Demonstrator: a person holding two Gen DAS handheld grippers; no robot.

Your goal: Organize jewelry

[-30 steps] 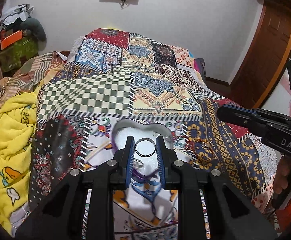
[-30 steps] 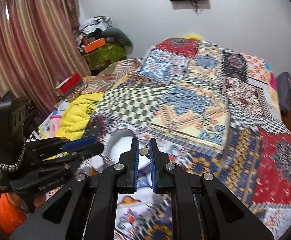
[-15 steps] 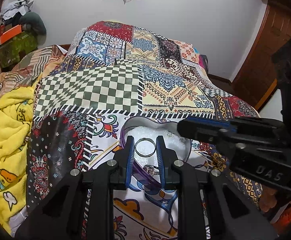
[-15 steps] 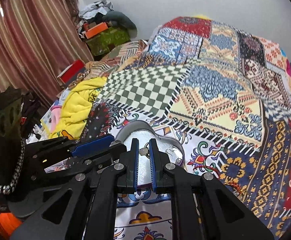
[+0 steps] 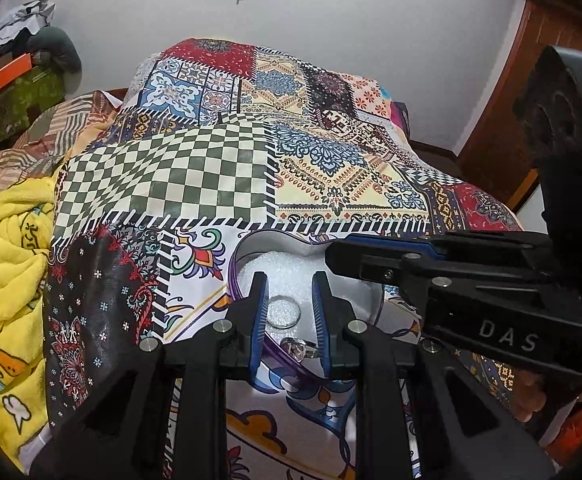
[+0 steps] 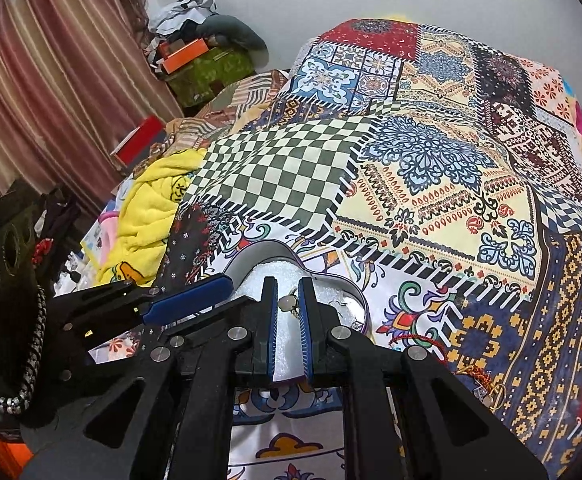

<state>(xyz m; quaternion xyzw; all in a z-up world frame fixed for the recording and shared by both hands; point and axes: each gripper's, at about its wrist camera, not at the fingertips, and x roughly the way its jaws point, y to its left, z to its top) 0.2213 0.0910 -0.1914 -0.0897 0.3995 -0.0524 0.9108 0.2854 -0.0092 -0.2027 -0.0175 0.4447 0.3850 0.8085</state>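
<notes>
A heart-shaped box point(image 5: 275, 242) with white foam lining lies on the patchwork bedspread; it also shows in the right wrist view point(image 6: 263, 250). My left gripper point(image 5: 290, 304) is open above the box. A plain round ring point(image 5: 283, 312) lies on the foam between its fingers, free of them. A ring with a stone point(image 5: 297, 347) lies at the box's near edge. My right gripper point(image 6: 288, 304) is shut on a small pale-stone earring point(image 6: 288, 303) over the box. The right gripper's fingers point(image 5: 371, 258) reach in from the right in the left wrist view.
A red thread bracelet point(image 6: 419, 340) and a small gold piece point(image 6: 495, 392) lie on the bedspread right of the box. A yellow towel point(image 5: 3, 272) is bunched at the left. Curtains and stacked boxes point(image 6: 195, 60) stand at the far left.
My left gripper opened and let the plain ring drop onto the foam. My right gripper moved in and down over the box, still holding the earring.
</notes>
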